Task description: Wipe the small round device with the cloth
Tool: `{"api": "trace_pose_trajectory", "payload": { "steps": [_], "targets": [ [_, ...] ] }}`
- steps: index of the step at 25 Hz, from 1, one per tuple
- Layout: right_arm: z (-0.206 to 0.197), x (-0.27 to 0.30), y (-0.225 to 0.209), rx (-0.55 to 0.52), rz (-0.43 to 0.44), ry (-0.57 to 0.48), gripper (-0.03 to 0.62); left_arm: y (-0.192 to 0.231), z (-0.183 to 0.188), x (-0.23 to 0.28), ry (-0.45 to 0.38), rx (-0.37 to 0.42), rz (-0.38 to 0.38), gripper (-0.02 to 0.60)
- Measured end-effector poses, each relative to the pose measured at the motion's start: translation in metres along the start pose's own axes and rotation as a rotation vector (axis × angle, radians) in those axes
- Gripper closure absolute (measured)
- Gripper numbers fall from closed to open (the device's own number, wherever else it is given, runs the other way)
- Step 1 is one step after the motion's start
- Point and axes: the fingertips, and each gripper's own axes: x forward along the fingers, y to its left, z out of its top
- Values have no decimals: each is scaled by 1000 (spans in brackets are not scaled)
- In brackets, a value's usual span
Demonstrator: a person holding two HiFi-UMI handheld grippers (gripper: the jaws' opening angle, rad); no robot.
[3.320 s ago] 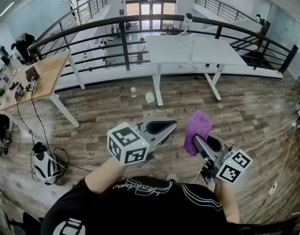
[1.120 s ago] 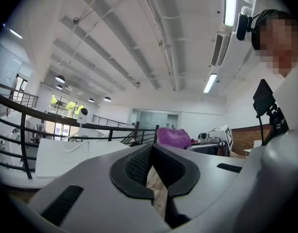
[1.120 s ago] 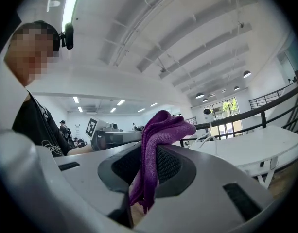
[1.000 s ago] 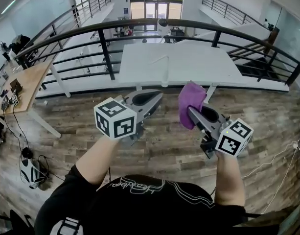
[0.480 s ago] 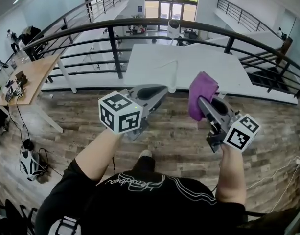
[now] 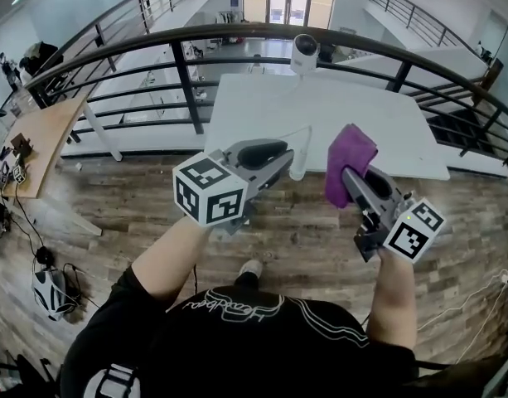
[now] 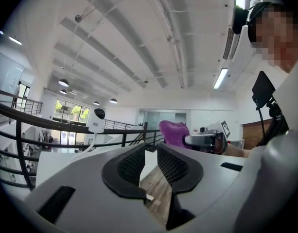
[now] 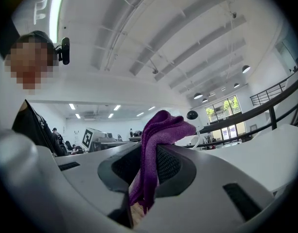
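- Okay, head view: I'm holding my left gripper (image 6: 283, 154) and right gripper (image 6: 346, 175) out level, both pointing toward the white table (image 6: 386, 114). The small round device (image 6: 305, 50) is standing on its stalk at the table's far edge by the railing (image 6: 179, 44), well apart from both grippers.
- The purple cloth (image 6: 350, 157) is sticking up from the right gripper's tips and isn't touching the device.
- Left gripper view: my jaws are standing slightly apart, having just been opening. Nothing is sitting between them, only table and floor showing through the gap. The device is sitting ahead and to the left, the cloth off to the right.
- Right gripper view: my jaws are pinching the cloth, with a fold bunching above the pads and a tail hanging below. The device is showing farther off, just right of the cloth.
- Progress: I'm already carrying the cloth, so the pick-up is looking done. No wiping is happening yet, since cloth and device are apart. I'm judging that closing in on the device, maybe steadying it with the left gripper, and the whole wipe are left.
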Motion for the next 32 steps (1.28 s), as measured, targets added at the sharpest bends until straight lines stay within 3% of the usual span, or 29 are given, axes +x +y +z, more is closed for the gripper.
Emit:
{"api": "trace_pose_trajectory", "payload": {
  "steps": [7, 14, 26, 32],
  "targets": [
    [4, 94, -89, 50, -61, -20, 533, 137, -2, 61, 54, -16, -25, 404],
    [23, 161, -154, 51, -136, -48, 533, 243, -7, 108, 98, -17, -26, 297],
    [2, 161, -184, 47, -133, -30, 533, 285, -37, 163, 115, -7, -13, 259],
    [14, 172, -240, 92, -115, -20, 533, 298, -14, 203, 78, -11, -66, 229]
  ]
}}
